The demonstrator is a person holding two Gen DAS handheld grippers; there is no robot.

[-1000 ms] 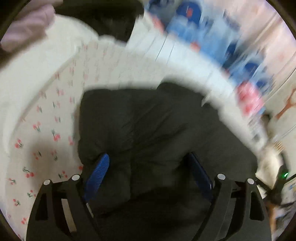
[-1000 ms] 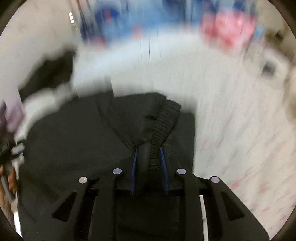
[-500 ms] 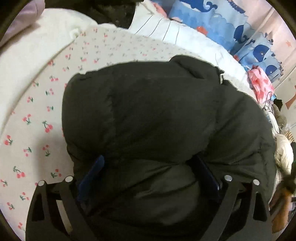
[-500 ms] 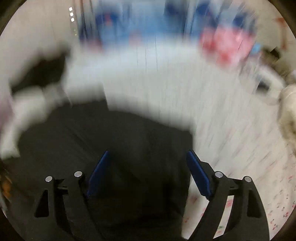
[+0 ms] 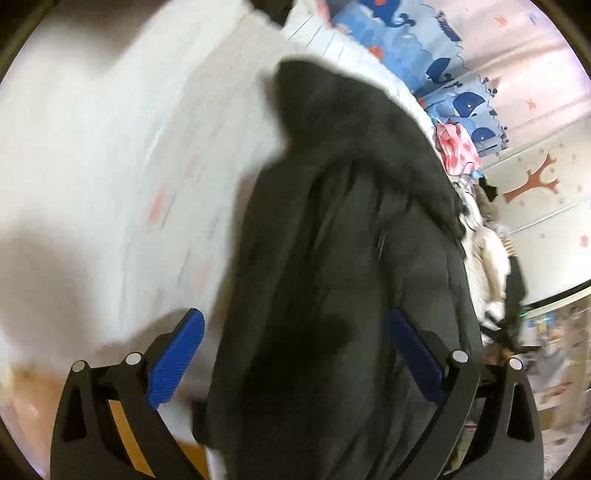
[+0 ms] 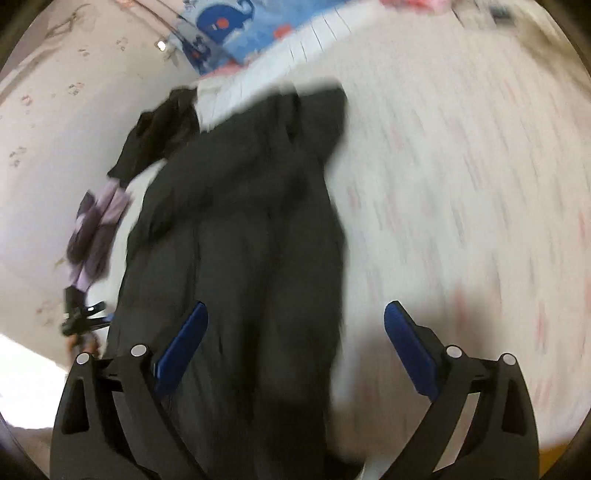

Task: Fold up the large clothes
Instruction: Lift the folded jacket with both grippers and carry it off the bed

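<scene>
Now we see the black jacket point(image 5: 332, 258) lying on the bed point(image 6: 461, 184), long axis running straight away from both claws. Left claw point(image 5: 291, 354) & right claw point(image 6: 295, 343) have just been opening, wide apart now, nothing clamped; jacket sits w/ left claw more centred over it.

Matt black puffy cloth jacket point(image 5: 343, 258); soft printed cotton sheet point(image 5: 129, 166); ribbed blue pads point(image 5: 177, 354).

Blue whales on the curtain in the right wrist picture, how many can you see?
1 clear whale, at the top of the blue curtain behind the bed. Blurred dark-blue patches lower left may be more; others could be hidden.
</scene>
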